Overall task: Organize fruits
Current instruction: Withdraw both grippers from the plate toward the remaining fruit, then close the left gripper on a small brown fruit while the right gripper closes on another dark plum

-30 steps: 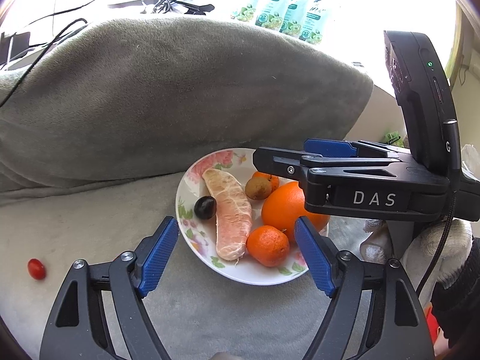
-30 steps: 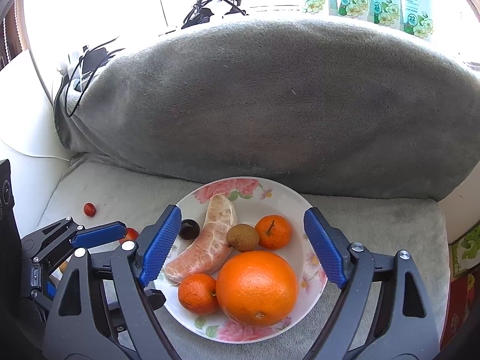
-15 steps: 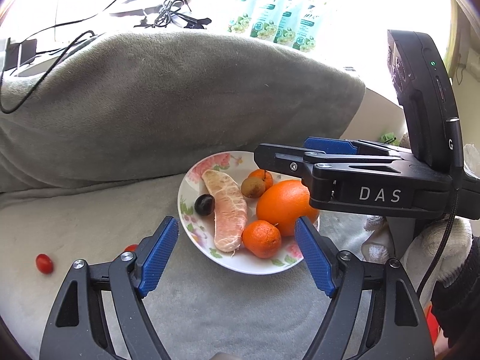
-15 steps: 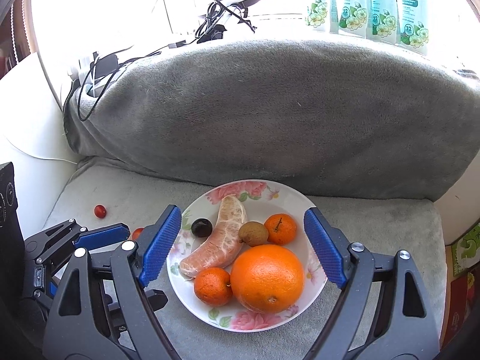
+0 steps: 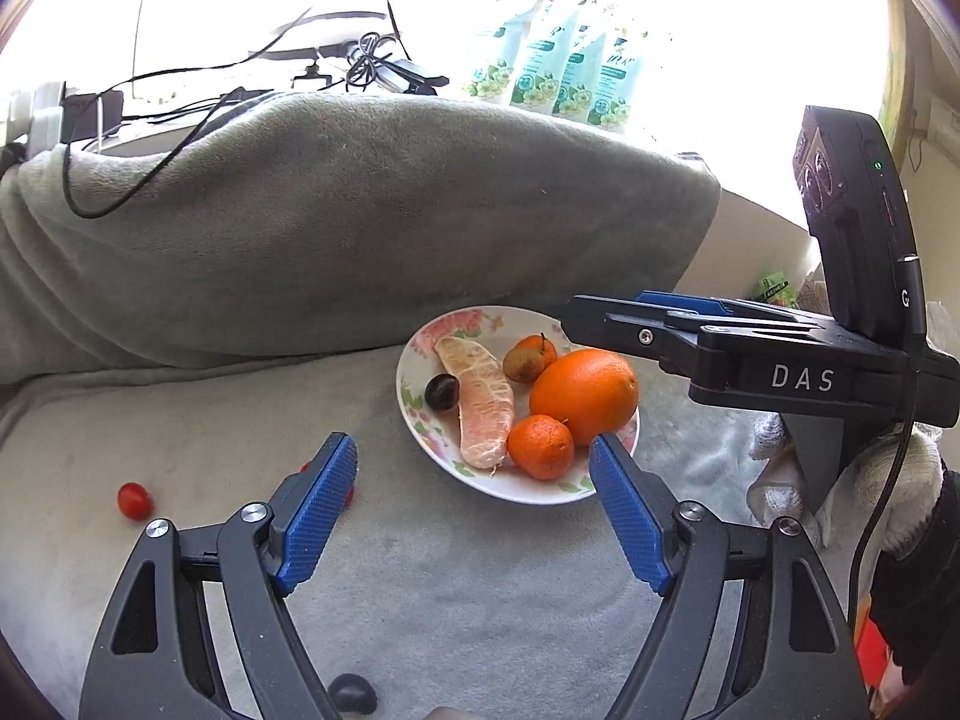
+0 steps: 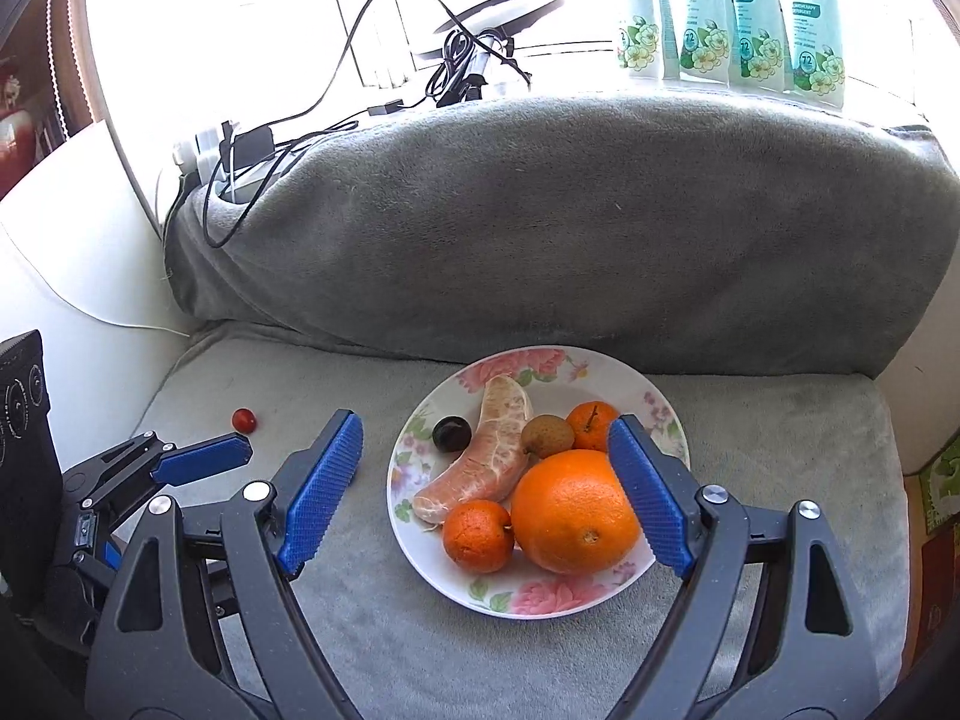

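- Left wrist view: the left gripper (image 5: 471, 507) hangs over the grey blanket (image 5: 450, 588) with its blue pads spread wide and nothing between them. Just ahead sits the floral plate (image 5: 528, 489) holding a big orange (image 5: 583, 396), a mandarin (image 5: 540, 447), a peeled pomelo segment (image 5: 480, 408) and a dark grape (image 5: 442, 391). A cherry tomato (image 5: 133, 500) lies off to the left on the blanket. The right gripper (image 5: 660, 324) reaches in above the plate's far rim; I can't tell its opening from here.
- Right wrist view: the right gripper (image 6: 486, 486) is spread apart, empty, framing the plate (image 6: 540, 594) and orange (image 6: 573, 513).
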`<state>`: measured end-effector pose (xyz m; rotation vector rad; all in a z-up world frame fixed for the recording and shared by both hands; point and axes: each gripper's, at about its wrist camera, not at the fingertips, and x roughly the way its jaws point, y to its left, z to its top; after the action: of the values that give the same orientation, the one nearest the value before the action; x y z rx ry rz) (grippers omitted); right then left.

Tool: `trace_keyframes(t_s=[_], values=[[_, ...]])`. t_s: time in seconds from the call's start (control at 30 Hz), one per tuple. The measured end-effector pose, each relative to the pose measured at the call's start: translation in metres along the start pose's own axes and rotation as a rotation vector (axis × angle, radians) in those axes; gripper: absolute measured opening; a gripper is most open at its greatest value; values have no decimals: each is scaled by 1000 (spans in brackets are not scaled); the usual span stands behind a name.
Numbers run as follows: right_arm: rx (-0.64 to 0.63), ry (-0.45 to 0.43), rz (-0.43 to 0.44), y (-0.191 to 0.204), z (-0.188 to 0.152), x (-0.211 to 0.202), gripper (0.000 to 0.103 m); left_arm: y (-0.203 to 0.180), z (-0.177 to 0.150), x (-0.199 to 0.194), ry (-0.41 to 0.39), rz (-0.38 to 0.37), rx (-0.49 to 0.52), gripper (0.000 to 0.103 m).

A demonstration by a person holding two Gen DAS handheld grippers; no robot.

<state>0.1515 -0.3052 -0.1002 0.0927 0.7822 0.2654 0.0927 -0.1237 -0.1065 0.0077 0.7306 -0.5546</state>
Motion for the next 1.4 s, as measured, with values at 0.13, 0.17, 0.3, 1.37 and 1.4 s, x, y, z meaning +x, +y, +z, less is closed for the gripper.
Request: trace_keyframes(t_s=[0.13, 0.17, 0.3, 1.37, 1.4], values=[[-30, -6, 15, 11, -11, -9, 86, 12, -8, -13, -11, 11, -13, 80], [-40, -10, 17, 14, -14, -11, 86, 16, -10, -16, -12, 15, -19, 80], [-65, -38, 33, 28, -25, -21, 86, 34, -20, -30, -23, 34, -56, 80], [-208, 154, 259, 125, -109, 32, 50, 124, -114, -71, 78, 175, -257, 41], [-208, 162, 260, 126, -110, 35, 49, 125, -116, -70, 82, 176, -260, 40]])
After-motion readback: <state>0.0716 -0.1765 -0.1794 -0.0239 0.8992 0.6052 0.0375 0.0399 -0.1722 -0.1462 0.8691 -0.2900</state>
